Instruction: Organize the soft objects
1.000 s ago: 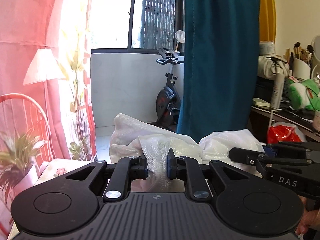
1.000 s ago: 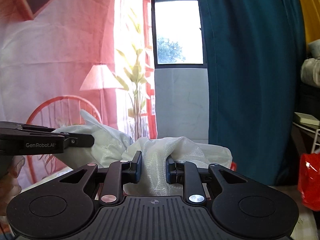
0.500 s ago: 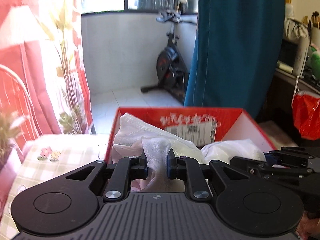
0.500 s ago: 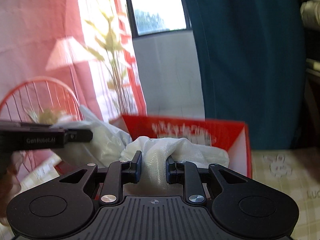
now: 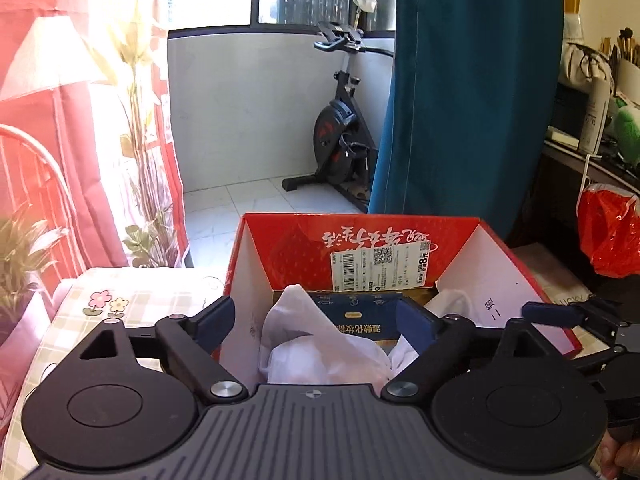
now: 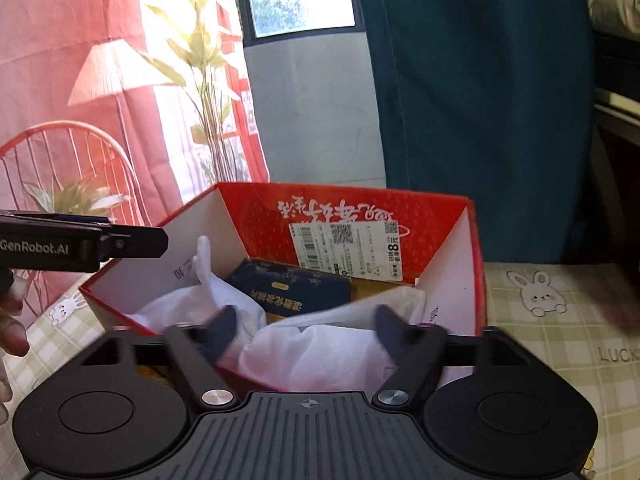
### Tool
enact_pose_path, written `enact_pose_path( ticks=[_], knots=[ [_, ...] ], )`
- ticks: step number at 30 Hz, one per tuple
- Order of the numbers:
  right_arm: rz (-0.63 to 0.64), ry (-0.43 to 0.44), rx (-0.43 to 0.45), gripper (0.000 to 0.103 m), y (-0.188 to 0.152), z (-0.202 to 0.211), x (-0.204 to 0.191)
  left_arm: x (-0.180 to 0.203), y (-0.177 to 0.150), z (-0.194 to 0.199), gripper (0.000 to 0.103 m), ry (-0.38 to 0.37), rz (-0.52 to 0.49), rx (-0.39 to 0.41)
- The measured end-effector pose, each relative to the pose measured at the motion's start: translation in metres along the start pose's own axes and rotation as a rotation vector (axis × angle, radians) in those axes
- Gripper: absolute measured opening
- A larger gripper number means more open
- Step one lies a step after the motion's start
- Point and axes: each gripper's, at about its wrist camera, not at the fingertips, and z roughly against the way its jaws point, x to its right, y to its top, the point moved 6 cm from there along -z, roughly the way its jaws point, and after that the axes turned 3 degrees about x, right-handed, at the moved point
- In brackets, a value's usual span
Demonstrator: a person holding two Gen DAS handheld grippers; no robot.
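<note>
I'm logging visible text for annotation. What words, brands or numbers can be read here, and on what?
"GenRobot.AI": side of the left gripper.
"LUCK", cut off: checked tablecloth.
"8": white sticker on the red cardboard box.
The box's white script, the sticker's small print and the navy packet text: unreadable.

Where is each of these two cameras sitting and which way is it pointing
Left wrist: on the left gripper, looking forward and down into the red box at the white fabric; its own jaws spread wide, the right gripper at the right edge.
Right wrist: on the right gripper, facing the same box from its other side; jaws open and blurred, the left gripper and fingers at left.
Shared: box, fabric, dark blue packet, teal curtain.
</note>
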Motion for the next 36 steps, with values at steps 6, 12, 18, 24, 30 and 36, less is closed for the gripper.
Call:
enact_pose_path(
  ticks=[6, 12, 18, 24, 30, 36],
  knots=[
    [0.018, -0.009, 0.05, 0.102, 0.006, 0.032, -0.008, 0.001, -0.009, 0.034, 0.103, -0.001, 0.011, 0.02],
    [-0.045, 0.015, 0.133, 0.103, -0.001, 0.072, -0.009, 0.004, -0.032, 0.073, 0.103, 0.003, 0.01, 0.025],
    [-0.08, 0.024, 0.135, 0.103, -0.027, 0.1, -0.014, 0.011, -0.065, 0.108, 0.103, 0.038, 0.013, 0.023],
    [-0.049, 0.01, 0.114, 0.103, -0.059, 0.121, -0.019, 0.017, -0.097, 0.134, 0.103, 0.11, -0.024, 0.031],
    [-0.057, -0.005, 0.089, 0.103, -0.088, 0.135, -0.016, 0.017, -0.122, 0.146, 0.103, 0.105, 0.021, 0.011],
    [-0.075, -0.002, 0.063, 0.102, -0.104, 0.143, -0.013, 0.02, -0.139, 0.153, 0.103, 0.111, 0.017, 0.006]
  ],
)
